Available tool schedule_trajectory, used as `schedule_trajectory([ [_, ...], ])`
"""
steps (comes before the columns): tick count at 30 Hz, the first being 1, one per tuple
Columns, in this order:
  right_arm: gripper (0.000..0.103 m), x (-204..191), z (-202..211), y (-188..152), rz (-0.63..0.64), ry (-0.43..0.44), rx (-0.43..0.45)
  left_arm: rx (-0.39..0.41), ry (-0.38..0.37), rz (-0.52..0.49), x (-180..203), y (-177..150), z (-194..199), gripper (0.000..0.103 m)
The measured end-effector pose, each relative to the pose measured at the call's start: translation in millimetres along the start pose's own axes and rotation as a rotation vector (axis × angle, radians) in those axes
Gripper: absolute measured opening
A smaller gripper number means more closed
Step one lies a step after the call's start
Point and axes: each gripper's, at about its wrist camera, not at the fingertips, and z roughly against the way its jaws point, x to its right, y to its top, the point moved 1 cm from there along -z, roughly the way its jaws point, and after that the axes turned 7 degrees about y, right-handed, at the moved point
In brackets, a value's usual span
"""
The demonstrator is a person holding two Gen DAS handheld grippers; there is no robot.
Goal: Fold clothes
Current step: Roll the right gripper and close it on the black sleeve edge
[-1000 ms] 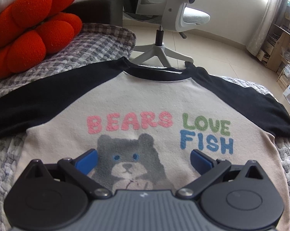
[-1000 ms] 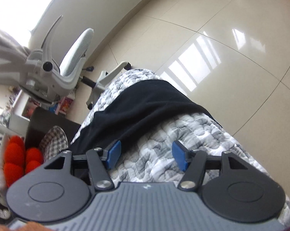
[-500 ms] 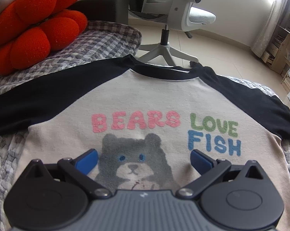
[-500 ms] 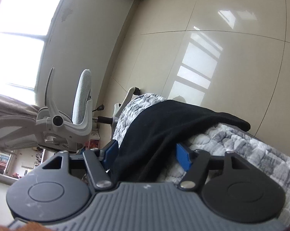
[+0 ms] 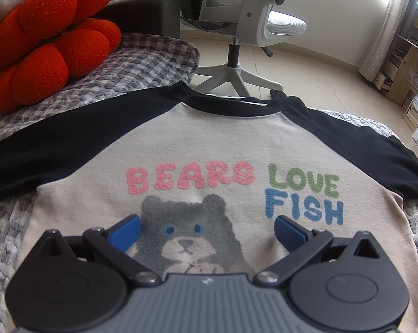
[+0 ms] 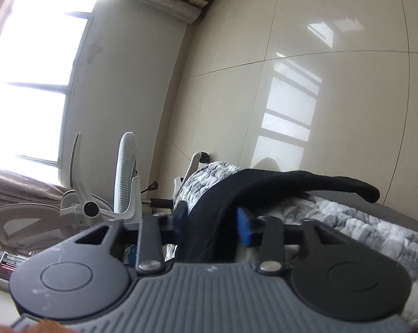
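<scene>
The right claw [image 6: 210, 229] has its blue pads closing around the black sleeve [image 6: 264, 186] of the raglan T-shirt [image 5: 209, 149], though whether they already pinch the cloth I cannot tell; the sleeve end stands lifted off the grey quilt [image 6: 375, 233], probably so it can be carried inward over the body. The left claw [image 5: 207, 231] hovers released, pads wide apart, above the bear print [image 5: 186, 227]. The shirt lies face up and spread flat, collar at the far edge, which suits folding.
</scene>
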Motion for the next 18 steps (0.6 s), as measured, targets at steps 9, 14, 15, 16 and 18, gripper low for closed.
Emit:
schedule_trajectory([
  [9,0.018,-51,15,-21,0.281,0.064,0.129,-0.012,-0.040,0.029,-4,2,2,0.103],
  [14,0.018,-71,25,-31,0.320,0.158,0.156,-0.018,-0.055,0.037,-6,3,1,0.103],
  [15,0.018,-68,25,-31,0.312,0.155,0.155,-0.018,-0.056,0.037,-6,3,1,0.103],
  [16,0.018,-63,22,-31,0.299,0.142,0.154,-0.018,-0.056,0.036,-6,3,1,0.103],
  [18,0.018,-48,16,-28,0.243,0.102,0.138,-0.019,-0.056,0.033,-6,3,1,0.103],
])
